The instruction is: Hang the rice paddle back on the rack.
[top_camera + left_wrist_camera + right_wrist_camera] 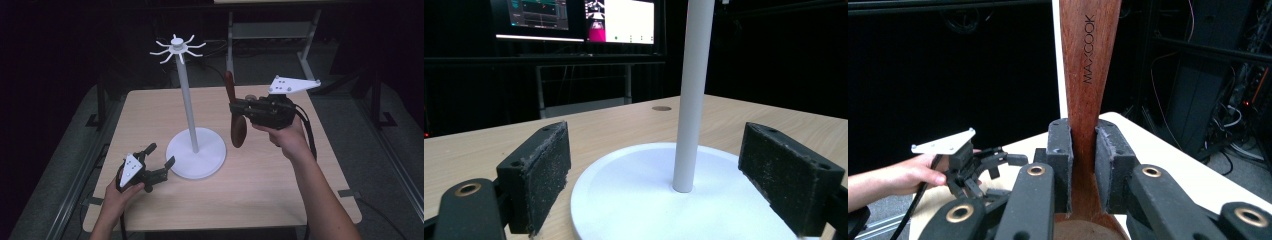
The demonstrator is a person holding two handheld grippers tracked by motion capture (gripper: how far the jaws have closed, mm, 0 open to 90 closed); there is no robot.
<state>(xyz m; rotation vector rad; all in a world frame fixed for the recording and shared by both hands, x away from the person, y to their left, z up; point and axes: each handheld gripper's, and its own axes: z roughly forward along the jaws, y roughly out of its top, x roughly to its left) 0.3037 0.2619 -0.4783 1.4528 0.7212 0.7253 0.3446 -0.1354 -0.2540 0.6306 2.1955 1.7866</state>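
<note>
The right tongs (239, 111) are clamped on the neck of a dark wooden spoon (235, 112), held up off the desk (280, 175) toward its far right part, handle pointing up and bowl hanging down. In the right gripper view the jaws press on both sides of the spoon (1087, 100), which bears the word MAXCOOK along its handle. Just to the spoon's left stands a white rack (191, 120), a tall pole on a round base near the middle of the desk, with a ring of short hooks on top. The left tongs (159, 156) sit low near the front left edge, spread wide and empty, right beside the base (664, 200).
</note>
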